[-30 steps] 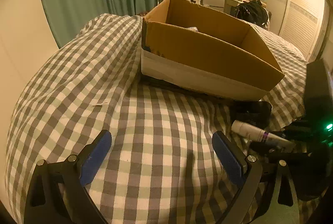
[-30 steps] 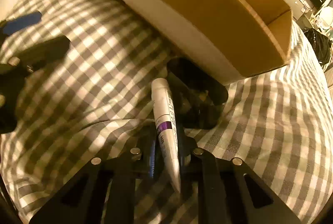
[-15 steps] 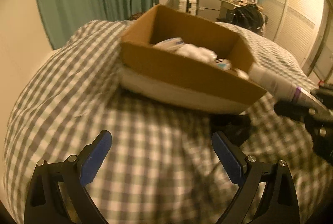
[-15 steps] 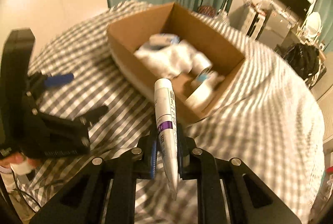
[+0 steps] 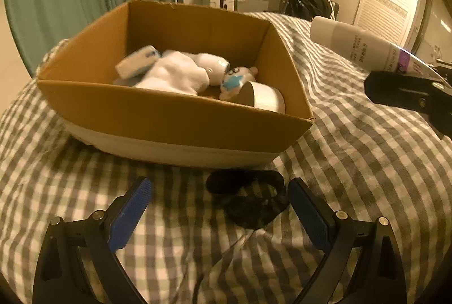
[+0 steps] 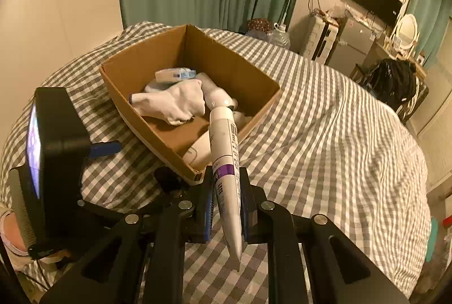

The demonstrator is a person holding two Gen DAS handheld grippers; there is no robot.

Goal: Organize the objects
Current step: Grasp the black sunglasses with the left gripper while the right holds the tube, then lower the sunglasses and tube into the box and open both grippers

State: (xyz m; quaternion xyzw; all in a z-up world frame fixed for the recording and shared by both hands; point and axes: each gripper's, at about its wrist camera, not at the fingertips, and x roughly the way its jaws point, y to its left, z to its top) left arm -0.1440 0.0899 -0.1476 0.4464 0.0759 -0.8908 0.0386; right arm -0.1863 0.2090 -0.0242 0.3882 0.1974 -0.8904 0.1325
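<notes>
Above bed (image 6: 325, 120), beside cardboard box (image 6: 135, 69), white tube (image 6: 226, 151) clamped in right claw (image 6: 226, 205), cap toward box corner. Left claw (image 5: 220, 213) spread, nothing held. Risk: tube released early, rim struck, rolled onto bedding.

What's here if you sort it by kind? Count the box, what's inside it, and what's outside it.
Cardboard box: 1
Tubes: 2 (gripped tube, blue-labelled tube in the box)
Bottles: 2 (white bottle, star-labelled bottle)
White cloth: 1
Roll: 1
Black item on the bed: 1
Total: 8
</notes>
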